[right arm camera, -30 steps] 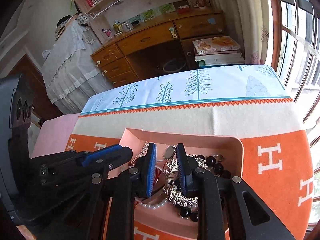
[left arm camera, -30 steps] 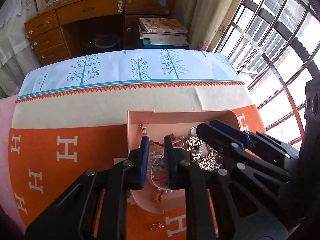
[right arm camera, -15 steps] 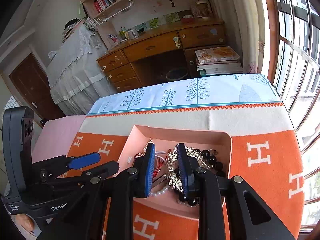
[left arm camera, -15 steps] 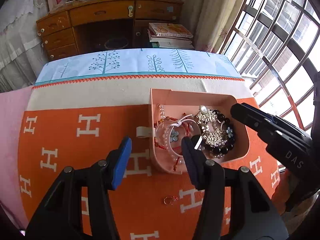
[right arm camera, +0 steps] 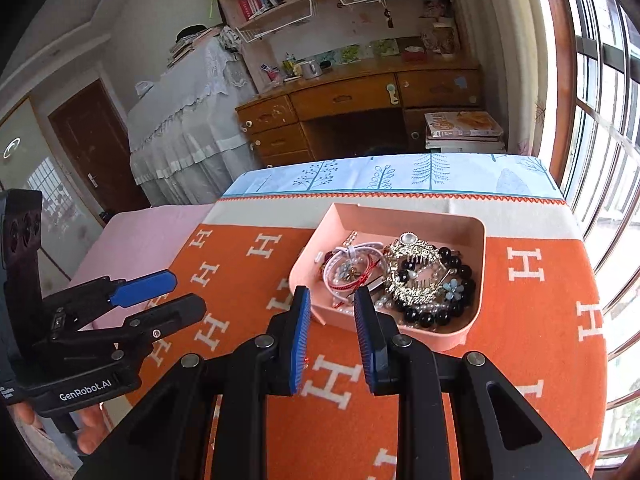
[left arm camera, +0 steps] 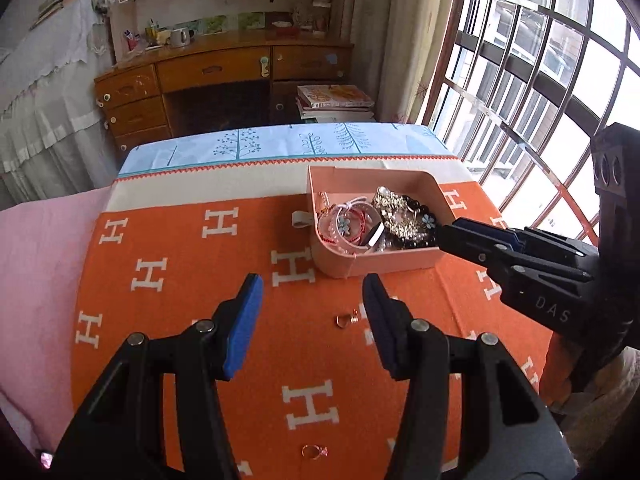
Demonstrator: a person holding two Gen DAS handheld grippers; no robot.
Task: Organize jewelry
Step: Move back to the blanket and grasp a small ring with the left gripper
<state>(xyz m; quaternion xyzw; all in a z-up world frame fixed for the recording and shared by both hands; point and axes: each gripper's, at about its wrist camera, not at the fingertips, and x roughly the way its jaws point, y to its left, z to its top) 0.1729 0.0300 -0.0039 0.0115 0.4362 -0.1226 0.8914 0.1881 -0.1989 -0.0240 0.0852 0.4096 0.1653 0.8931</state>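
So the orange blanket (left arm camera: 168,320) has a pink tray (left arm camera: 400,258) full of bracelets, and two loose rings lie outside it. I'd drop the left gripper (left arm camera: 312,312), spread wide and empty, straight over the nearer ring (left arm camera: 346,320) just ahead between its tips. Right gripper (right arm camera: 330,336) hangs part-open, empty, near the tray's front.

Pink tray (left arm camera: 394,258) on orange, white-H-patterned cloth (left arm camera: 192,288).

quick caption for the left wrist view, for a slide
Open left gripper over an orange cloth, two loose rings short of the pink jewelry tray.
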